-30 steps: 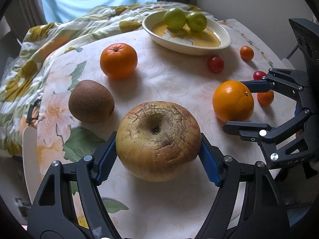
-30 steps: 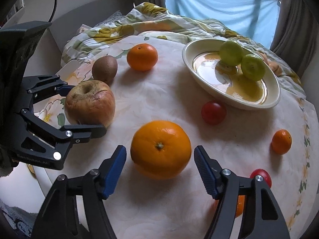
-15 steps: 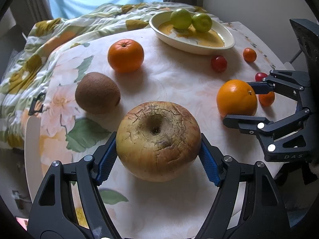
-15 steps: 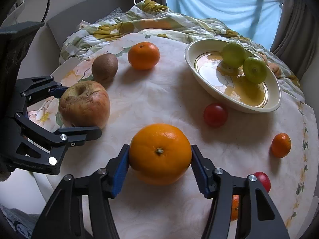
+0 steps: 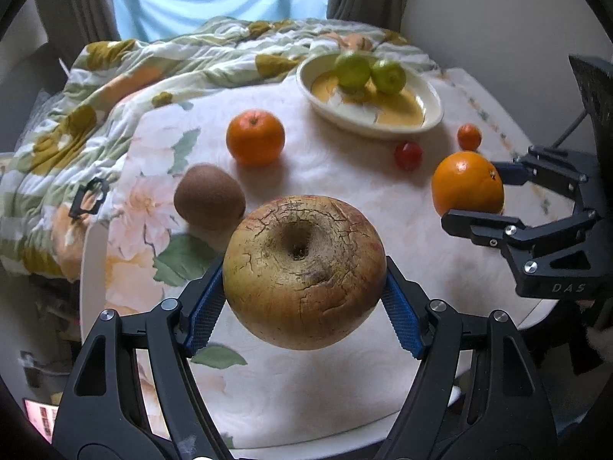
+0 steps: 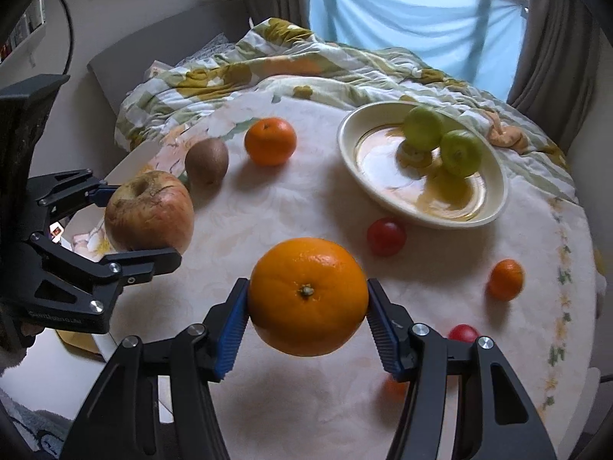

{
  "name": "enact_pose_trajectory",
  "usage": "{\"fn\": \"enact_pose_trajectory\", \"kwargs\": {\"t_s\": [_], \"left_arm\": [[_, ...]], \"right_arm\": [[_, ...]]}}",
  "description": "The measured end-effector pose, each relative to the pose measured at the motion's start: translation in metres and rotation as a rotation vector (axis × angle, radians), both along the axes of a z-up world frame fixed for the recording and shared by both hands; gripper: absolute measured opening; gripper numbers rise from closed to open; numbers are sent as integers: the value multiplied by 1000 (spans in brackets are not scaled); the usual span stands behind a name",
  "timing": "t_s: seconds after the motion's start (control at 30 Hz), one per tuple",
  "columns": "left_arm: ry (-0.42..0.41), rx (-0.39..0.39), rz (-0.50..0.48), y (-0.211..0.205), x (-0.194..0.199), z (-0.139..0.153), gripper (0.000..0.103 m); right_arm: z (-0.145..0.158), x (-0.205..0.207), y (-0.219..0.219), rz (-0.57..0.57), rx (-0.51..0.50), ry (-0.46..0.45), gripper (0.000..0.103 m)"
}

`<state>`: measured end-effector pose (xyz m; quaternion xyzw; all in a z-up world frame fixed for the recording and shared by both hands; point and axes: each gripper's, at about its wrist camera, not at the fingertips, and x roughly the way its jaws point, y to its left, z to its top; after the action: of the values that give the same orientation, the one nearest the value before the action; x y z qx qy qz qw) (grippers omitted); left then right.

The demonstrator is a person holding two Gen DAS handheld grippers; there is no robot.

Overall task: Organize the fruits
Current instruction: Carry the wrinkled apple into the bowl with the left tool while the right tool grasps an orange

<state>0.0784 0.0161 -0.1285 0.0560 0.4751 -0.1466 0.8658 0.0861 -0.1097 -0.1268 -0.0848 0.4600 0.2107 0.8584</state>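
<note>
At the left, the left gripper (image 5: 304, 303) is clamped on a wrinkled apple (image 5: 304, 272), its blue pads (image 5: 203, 316) pressed to both sides, and the fruit hangs clear of the tablecloth (image 5: 345, 368) with its shadow below. Beyond it a single kiwi (image 5: 208, 197) lies on the cloth, with one mandarin (image 5: 255, 137) farther back. At mid-table, the cream dish (image 6: 494, 199) holds two green fruits (image 6: 423, 128), touching each other. At the right, the right gripper (image 6: 308, 324) grips a large orange (image 6: 308, 297) between its pads, also raised off the cloth. Near it on the table lie two red cherry tomatoes, one (image 6: 386, 237) just in front of the dish and one (image 6: 463, 332) beside the right finger, plus one small orange fruit (image 6: 505, 280) near the table edge. Another orange shape under the right finger is too hidden to identify.
</note>
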Motion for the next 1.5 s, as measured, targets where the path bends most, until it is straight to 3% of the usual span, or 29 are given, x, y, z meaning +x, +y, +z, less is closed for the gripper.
{"fn": "enact_pose_trajectory", "kwargs": {"t_s": [0.3,0.5,1.17,1.5], "left_arm": [[-84,-16,-4,-18,12,51,82],[-111,-28,-24,-33,36,65,82],[-21,-19,-137,-72,166,11,82],[5,34,-228,-104,200,-18,82]], "right_arm": [[47,1,-24,-64,25,-58,55],[63,14,-41,-113,28,-81,55],[39,88,-81,-296,13,-26,55],[30,106,-90,-371,6,-21,55]]}}
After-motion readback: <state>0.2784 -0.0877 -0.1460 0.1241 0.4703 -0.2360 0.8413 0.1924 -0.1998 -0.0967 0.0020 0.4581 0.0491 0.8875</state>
